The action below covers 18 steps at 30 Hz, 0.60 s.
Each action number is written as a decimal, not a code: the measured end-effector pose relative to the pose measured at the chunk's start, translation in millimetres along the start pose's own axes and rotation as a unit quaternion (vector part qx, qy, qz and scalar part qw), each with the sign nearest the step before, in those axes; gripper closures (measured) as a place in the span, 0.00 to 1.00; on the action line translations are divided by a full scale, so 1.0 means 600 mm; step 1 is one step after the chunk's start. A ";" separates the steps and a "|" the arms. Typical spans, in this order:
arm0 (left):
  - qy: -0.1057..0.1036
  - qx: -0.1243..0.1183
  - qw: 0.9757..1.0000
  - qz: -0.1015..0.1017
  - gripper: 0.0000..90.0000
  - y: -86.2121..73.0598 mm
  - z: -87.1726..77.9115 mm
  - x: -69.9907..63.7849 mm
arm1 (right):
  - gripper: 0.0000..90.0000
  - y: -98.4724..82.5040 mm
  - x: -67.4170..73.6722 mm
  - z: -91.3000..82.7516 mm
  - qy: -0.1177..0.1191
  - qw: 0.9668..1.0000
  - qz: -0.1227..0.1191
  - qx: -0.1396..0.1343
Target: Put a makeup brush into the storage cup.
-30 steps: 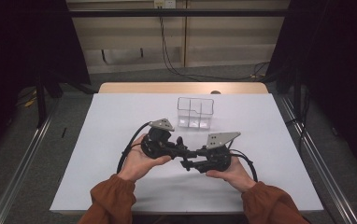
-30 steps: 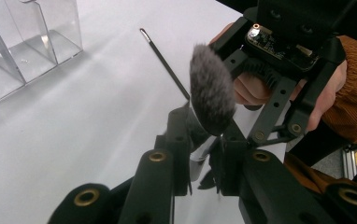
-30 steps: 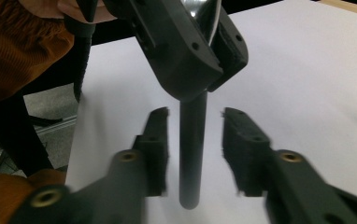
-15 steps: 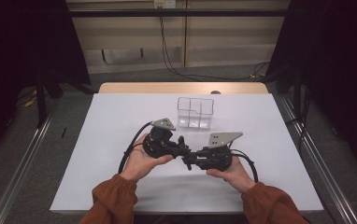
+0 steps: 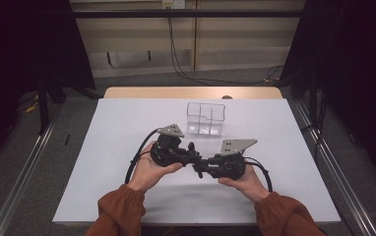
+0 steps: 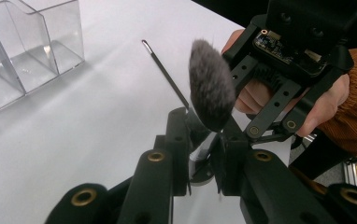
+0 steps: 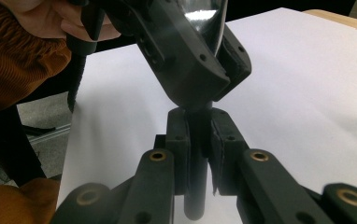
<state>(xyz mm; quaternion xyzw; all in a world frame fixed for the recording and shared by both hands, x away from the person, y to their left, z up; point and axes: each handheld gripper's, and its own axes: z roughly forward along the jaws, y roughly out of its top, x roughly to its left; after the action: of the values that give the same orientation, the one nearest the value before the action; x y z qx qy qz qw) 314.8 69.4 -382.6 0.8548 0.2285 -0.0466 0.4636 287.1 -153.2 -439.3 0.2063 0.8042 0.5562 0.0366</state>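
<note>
Two grippers are met tip to tip above the table (image 5: 127, 128), near the clear organiser (image 5: 205, 119). The brush (image 6: 210, 88) is clamped at its ferrule by the left gripper (image 6: 204, 140), and its dark handle is clamped by the right gripper (image 7: 196, 135), whose jaws have just been closing.

- The left black two-jaw gripper (image 5: 192, 153) has brass rings on its arms and a grey three-cornered plate on top.
- The right black two-jaw gripper (image 5: 201, 169) looks the same.
- Black cables trail behind.
- The person wears rust-orange ribbed sleeves (image 5: 121, 212).
</note>
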 end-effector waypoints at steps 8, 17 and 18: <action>0.010 -0.013 1.000 0.016 0.74 -0.002 0.000 -0.001 | 0.89 0.000 -0.001 -0.002 -0.005 1.000 -0.001 0.001; 0.033 -0.025 0.999 0.019 0.53 -0.005 -0.003 0.000 | 0.89 0.000 -0.006 -0.008 -0.018 1.000 0.002 -0.004; 0.037 -0.026 0.999 0.021 0.51 -0.006 -0.004 0.000 | 0.89 0.000 -0.006 -0.008 -0.019 1.000 0.002 -0.004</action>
<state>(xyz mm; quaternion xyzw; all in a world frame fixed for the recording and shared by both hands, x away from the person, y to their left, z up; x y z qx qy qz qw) 312.8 72.7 -383.9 0.8484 0.2286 0.0008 0.4775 289.1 -159.0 -438.2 0.2182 0.8007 0.5555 0.0511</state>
